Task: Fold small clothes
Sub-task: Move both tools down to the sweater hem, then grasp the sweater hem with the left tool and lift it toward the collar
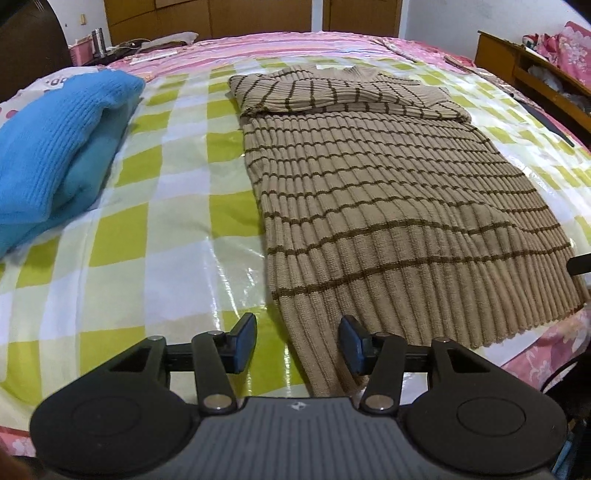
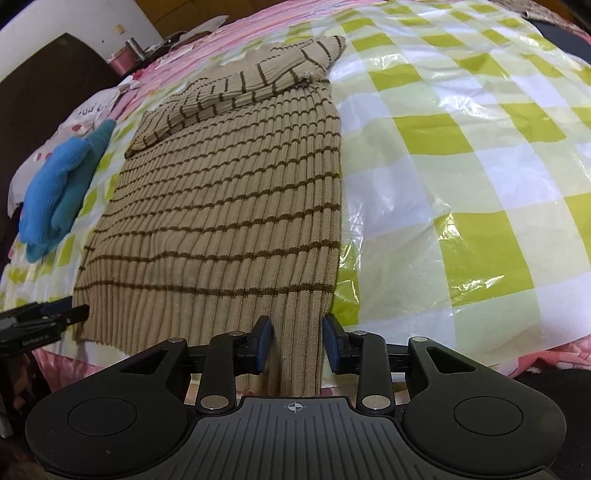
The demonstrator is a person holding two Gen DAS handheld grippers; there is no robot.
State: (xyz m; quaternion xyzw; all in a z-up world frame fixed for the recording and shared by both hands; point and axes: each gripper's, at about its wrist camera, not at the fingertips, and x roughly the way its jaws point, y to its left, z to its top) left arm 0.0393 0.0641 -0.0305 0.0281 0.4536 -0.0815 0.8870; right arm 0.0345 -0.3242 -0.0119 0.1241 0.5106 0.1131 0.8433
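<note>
A tan ribbed sweater (image 1: 388,206) with dark brown stripes is lying flat on the bed, its sleeves folded across the chest near the collar and its hem hanging slightly over the near edge. It is resting on a green-and-white checked plastic sheet (image 1: 177,206) that is covering a pink floral bedspread (image 1: 280,40). The left tongs (image 1: 298,343) are standing partly open at the sweater's near left hem corner, with fabric lying between the blue pads but neither pad pressing on it. The right tongs (image 2: 297,343) are straddling the near right hem corner, a narrow strip of knit sitting in the gap, the pads standing apart from it. A folded blue knit garment (image 1: 55,155) is lying well apart to the left. A wooden wardrobe (image 1: 221,14) is standing behind the bed.
</note>
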